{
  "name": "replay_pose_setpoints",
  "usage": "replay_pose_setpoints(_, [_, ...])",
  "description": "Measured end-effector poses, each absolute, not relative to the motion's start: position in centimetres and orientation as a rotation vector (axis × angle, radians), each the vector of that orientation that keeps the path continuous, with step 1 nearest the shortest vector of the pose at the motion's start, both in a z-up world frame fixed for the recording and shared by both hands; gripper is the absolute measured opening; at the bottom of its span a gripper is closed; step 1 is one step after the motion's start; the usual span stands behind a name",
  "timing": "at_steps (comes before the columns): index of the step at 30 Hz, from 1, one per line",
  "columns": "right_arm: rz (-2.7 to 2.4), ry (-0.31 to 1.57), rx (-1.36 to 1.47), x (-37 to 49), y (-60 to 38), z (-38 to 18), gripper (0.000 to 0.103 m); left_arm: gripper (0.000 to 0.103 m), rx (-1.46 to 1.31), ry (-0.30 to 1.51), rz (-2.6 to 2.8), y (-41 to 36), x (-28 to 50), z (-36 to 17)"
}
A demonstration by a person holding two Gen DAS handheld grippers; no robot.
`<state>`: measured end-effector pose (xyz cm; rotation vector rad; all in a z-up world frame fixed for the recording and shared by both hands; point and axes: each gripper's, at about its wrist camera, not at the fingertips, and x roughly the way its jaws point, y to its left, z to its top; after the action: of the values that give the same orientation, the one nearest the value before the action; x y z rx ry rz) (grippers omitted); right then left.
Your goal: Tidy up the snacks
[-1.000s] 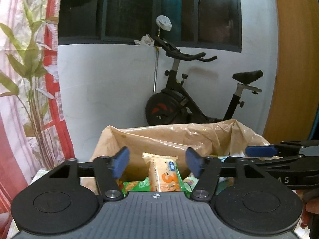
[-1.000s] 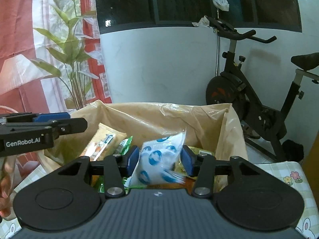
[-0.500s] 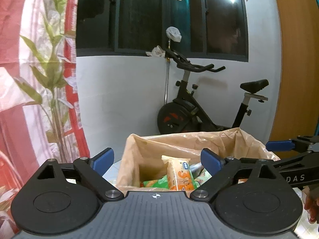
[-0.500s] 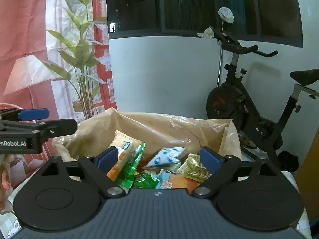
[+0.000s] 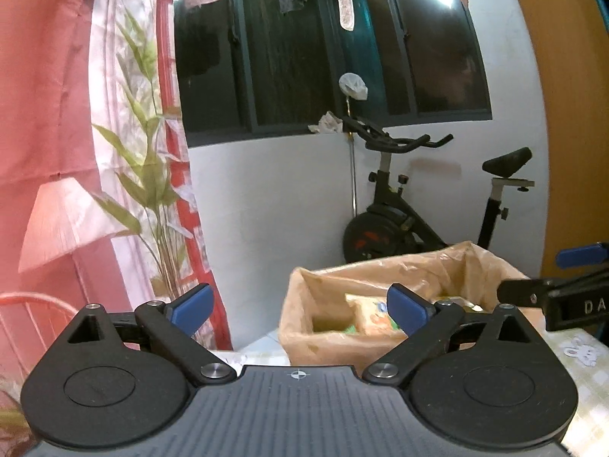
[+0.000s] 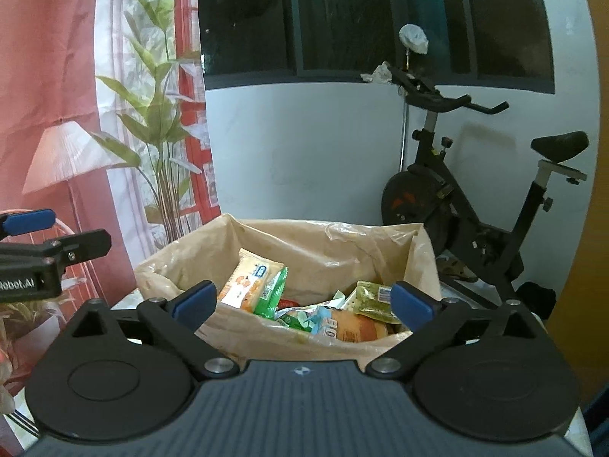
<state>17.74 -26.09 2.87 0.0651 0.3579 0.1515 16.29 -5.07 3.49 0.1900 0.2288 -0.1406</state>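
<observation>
1. Now standing wide apart after just opening: jaws of the left gripper, gripping nothing, hovering beside the tan plastic-lined snack box.
2. Likewise spreading wide after just opening: jaws of the right gripper, clasping nothing, hanging over the near rim of the same box.
3. Lying inside the box: an orange-and-cream biscuit packet leaning upright, touching a green sachet; an olive-green foil packet resting to the right.
4. Showing under the box: a pale checked tablecloth with a rabbit print.
5. Standing behind: a black exercise bike against a white wall, dark windows above, a red curtain printed with leaves and a lamp hanging left.
</observation>
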Motion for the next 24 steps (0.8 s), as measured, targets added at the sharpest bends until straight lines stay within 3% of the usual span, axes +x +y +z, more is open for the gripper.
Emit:
replay_pose_setpoints(13, [0.078,0.280,0.076,9.1,-25.2,4.1,0.103,0.099,0.085,0.238,-0.121,-3.6,9.1,4.4])
replay_pose_setpoints(24, [0.077,0.320,0.124,6.7,-25.0,2.8,0.103,0.099,0.096,0.213,-0.094,-3.1,7.6,4.4])
